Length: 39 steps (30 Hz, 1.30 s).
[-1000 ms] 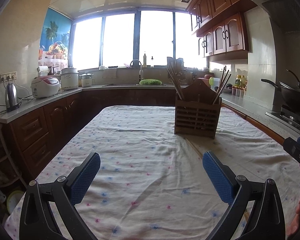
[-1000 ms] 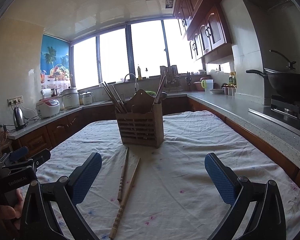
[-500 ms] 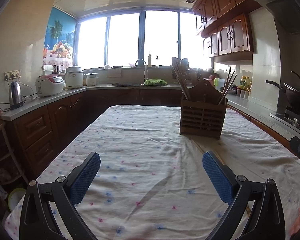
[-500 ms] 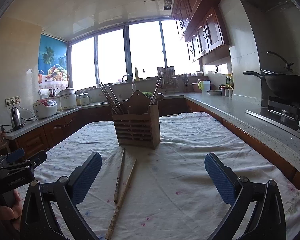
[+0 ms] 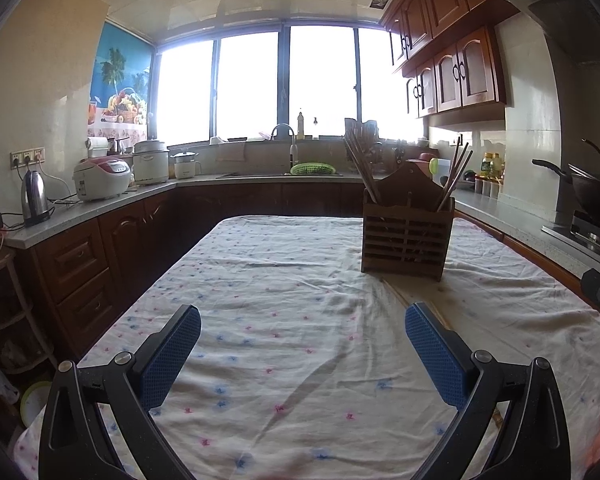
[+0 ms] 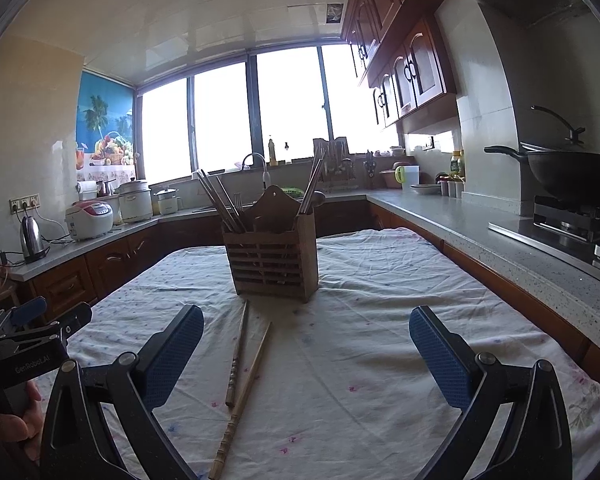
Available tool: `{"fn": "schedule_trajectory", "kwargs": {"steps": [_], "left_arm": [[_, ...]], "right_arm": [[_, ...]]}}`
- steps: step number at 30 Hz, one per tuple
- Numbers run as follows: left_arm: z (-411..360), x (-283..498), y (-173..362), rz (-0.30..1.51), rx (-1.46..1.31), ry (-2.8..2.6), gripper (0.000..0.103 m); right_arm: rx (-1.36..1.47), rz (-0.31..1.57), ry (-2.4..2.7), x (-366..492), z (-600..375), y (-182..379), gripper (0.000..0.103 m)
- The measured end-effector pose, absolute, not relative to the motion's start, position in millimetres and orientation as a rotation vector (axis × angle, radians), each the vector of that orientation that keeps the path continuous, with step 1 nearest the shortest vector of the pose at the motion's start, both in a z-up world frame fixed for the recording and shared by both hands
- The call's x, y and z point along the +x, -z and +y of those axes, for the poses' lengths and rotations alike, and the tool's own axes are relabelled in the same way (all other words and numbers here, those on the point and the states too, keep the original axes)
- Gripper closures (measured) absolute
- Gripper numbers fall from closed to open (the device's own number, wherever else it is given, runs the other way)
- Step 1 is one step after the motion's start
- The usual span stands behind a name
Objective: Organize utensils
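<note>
Here, wooden chopstick holder [image 6: 271,254] upright on floral tablecloth [image 6: 380,344], two loose chopsticks [image 6: 240,364] lying before it, right gripper [image 6: 306,354] and left gripper [image 5: 302,354] both spread wide, holding nothing.

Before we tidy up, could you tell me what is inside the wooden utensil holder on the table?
Inside the wooden utensil holder, bundles of chopsticks lean out at its left and right ends, with what looks like a spoon bowl at right. Their lower ends are hidden behind the slats.

Two wooden chopsticks [image 6: 244,364] before slatted holder [image 6: 274,258]
</note>
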<state>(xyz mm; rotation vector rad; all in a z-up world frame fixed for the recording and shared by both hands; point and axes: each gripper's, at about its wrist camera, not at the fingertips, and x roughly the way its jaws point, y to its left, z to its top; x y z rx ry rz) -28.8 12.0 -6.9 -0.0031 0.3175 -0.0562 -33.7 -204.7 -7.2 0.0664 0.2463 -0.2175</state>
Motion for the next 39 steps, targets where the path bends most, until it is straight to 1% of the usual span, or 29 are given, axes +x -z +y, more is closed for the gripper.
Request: {"fn": "schedule_trajectory", "kwargs": {"steps": [39], "left_arm": [[5.6,-34.4,8.4,0.311,0.009,0.065,0.001]], "right_arm": [[0.061,0.249,0.226,-33.6,-204.9,7.8,0.000]]}}
